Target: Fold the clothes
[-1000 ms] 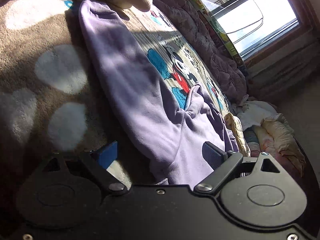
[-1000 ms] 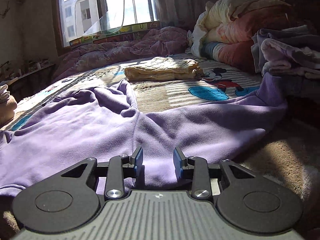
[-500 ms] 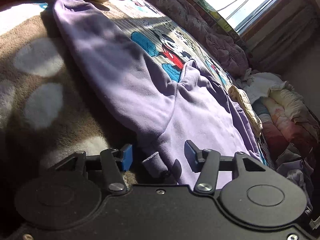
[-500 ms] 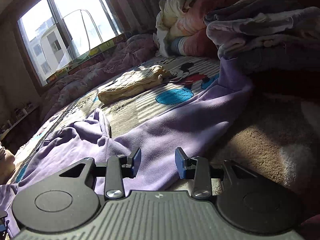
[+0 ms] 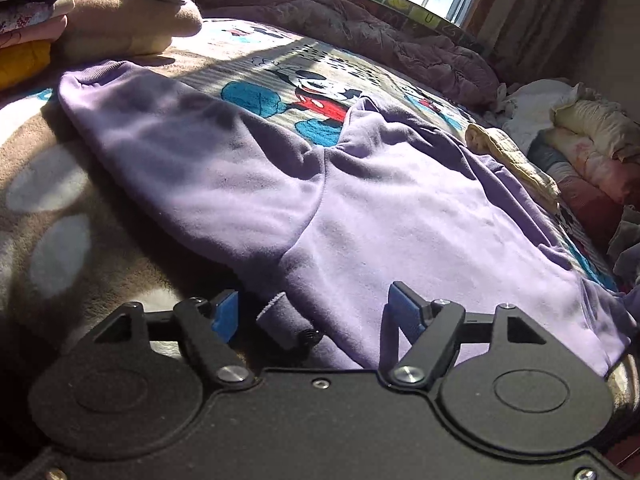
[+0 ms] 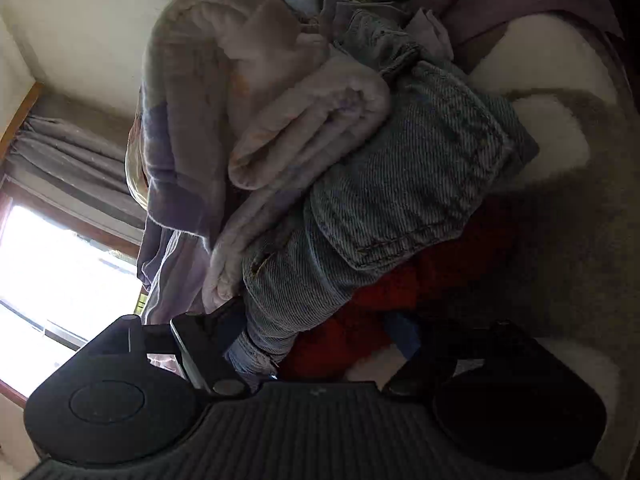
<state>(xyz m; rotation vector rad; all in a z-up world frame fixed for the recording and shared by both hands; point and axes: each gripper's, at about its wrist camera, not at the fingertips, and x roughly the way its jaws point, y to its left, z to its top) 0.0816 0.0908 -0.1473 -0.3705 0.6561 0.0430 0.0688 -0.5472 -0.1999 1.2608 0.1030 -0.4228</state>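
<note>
1. Sweatshirt first: the lilac sweatshirt (image 5: 400,216) lies spread on the cartoon-print bedsheet (image 5: 316,92), body to the right, one sleeve (image 5: 168,136) reaching far left with its cuff beside a stack of folded clothes (image 5: 120,20). My left gripper (image 5: 308,312) sits at the near hem, fingers wide apart, holding nothing; a small rolled nub of hem lies between them.

2. My right gripper (image 6: 320,336) is turned on its side and faces a pile of other laundry: denim jeans (image 6: 400,200), a pale fleece blanket (image 6: 280,120), something red (image 6: 400,300) underneath. Its fingers stand apart with denim between them. I cannot tell whether any cloth is pinched; it looks slack.

3. Risk at the left hem: if I close here I judge I would catch only that rolled nub, or one layer of the body, and the garment would lift unevenly and bunch instead of folding flat.

4. Risk from the spotted fleece blanket (image 5: 52,216) under the near edge: it is soft and deep, so fingers pressed down could grab pile along with the hem.

5. Risk on the right: with that camera off the sweatshirt, I am blind to its right side. Closing there could snag the jeans and drag the pile over.

6. Risk from the long sleeve: pulled carelessly, it could sweep the folded stack at far left.
</note>
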